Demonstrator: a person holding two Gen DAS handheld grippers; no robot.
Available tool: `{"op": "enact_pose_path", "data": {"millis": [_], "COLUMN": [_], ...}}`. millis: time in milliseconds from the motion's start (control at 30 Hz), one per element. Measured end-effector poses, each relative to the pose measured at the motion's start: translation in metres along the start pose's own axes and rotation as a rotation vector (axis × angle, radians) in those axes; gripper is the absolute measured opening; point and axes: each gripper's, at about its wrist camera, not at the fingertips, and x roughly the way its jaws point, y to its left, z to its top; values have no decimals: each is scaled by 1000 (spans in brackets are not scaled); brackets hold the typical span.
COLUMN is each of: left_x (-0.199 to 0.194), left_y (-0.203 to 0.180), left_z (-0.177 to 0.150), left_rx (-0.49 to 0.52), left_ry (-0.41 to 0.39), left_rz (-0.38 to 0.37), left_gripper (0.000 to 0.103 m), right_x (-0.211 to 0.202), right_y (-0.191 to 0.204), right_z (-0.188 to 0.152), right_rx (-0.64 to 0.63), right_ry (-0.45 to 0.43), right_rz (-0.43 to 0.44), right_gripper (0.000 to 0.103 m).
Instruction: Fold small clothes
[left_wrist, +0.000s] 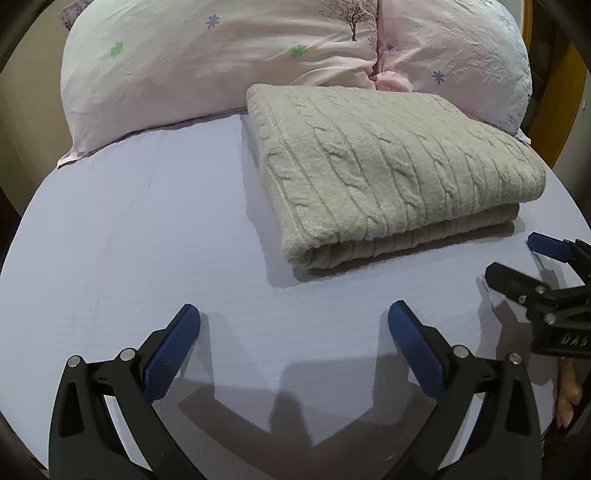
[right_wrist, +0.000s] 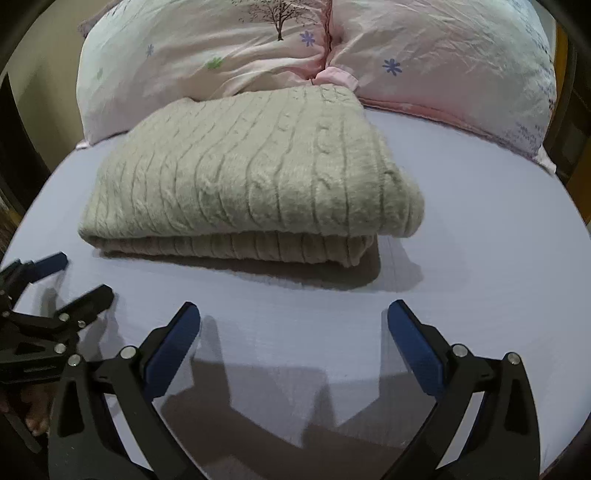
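A beige cable-knit sweater (left_wrist: 388, 170) lies folded in a thick rectangle on the lilac bed sheet (left_wrist: 129, 240), close to the pillows; it also shows in the right wrist view (right_wrist: 251, 177). My left gripper (left_wrist: 293, 314) is open and empty, above the sheet in front of the sweater's near left corner. My right gripper (right_wrist: 293, 314) is open and empty, above the sheet in front of the sweater's near right part. The right gripper also shows at the right edge of the left wrist view (left_wrist: 513, 258). The left gripper shows at the left edge of the right wrist view (right_wrist: 81, 277).
Two pink flowered pillows (left_wrist: 207, 62) (right_wrist: 443, 62) lie behind the sweater at the head of the bed. The sheet (right_wrist: 461, 240) lies smooth around the sweater. A dark bed frame and a wooden edge (left_wrist: 561, 92) show at the sides.
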Motion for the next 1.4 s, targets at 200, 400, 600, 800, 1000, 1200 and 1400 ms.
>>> {"op": "enact_pose_path", "data": {"millis": [200, 400, 600, 800, 1000, 1200, 1400], "left_x": [-1, 0, 0, 0, 0, 0, -1], "left_y": [0, -1, -1, -1, -1, -1, -1], "left_z": [0, 1, 0, 0, 0, 0, 0], "left_rx": [1, 1, 0, 0, 0, 0, 0], "left_ry": [-1, 0, 0, 0, 0, 0, -1], "left_rz": [0, 0, 1, 1, 1, 2, 2], "left_gripper": [102, 102, 102, 102, 102, 102, 102], "right_x": [2, 2, 2, 2, 2, 2, 2], "right_y": [2, 1, 2, 2, 2, 2, 2], "right_z": [0, 0, -1, -1, -1, -1, -1], "right_rx": [-15, -15, -14, -13, -13, -13, -13], "right_ry": [3, 3, 2, 2, 2, 2, 2], "right_rz": [-2, -2, -2, -3, -3, -3, -3], "right_gripper": [101, 101, 101, 101, 101, 101, 101]}}
